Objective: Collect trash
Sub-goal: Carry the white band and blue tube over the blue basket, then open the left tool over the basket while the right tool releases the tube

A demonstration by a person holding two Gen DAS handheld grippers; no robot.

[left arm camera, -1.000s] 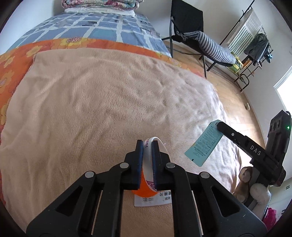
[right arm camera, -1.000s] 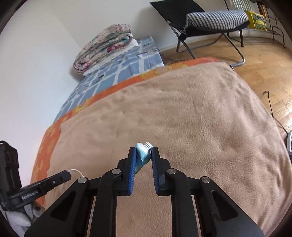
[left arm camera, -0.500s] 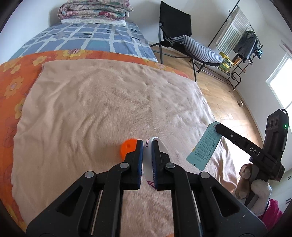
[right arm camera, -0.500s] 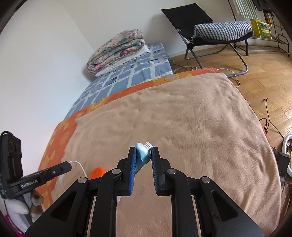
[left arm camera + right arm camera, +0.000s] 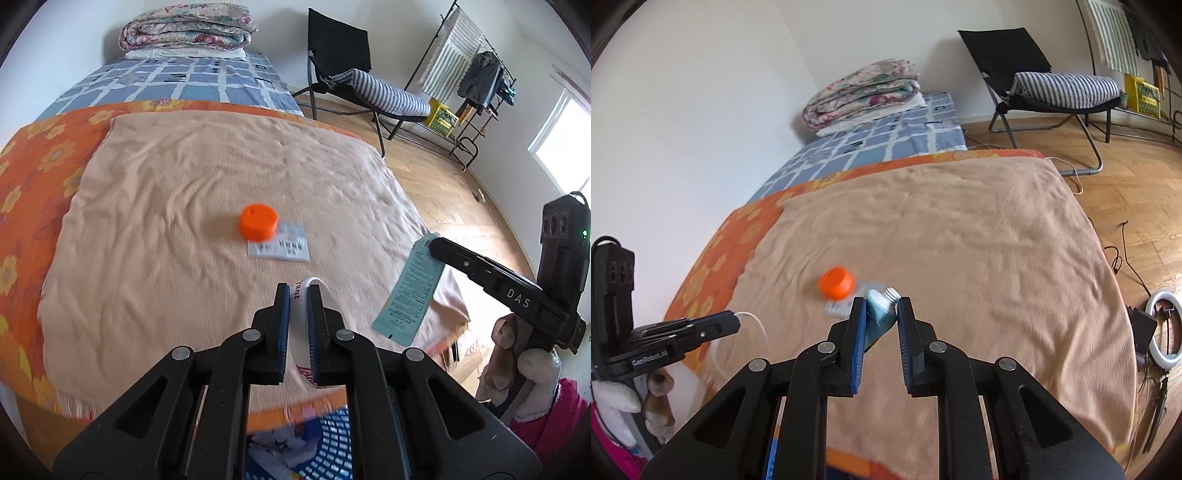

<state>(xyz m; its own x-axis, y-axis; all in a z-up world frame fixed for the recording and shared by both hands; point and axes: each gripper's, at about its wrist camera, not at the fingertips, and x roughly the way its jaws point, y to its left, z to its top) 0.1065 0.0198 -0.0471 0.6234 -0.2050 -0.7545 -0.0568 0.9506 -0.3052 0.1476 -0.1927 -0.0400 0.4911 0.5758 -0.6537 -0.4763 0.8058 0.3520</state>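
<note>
Tube (image 5: 878, 316) in right jaws (pinched)

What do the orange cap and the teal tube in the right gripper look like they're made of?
Orange cap: likely moulded plastic, with a smooth, matte, uniform colour. Teal tube in the right gripper: apparently soft plastic or laminate, flattened body with printed text and a white threaded neck.

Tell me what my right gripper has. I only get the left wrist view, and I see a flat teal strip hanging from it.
Observer: The right gripper is shut on a squeezed teal tube. Its white threaded neck has no cap.
Operator: Check the floor past the bed on that side.
Observer: A white ring light lies on the wood floor there, close to the edge of the bed.
</note>
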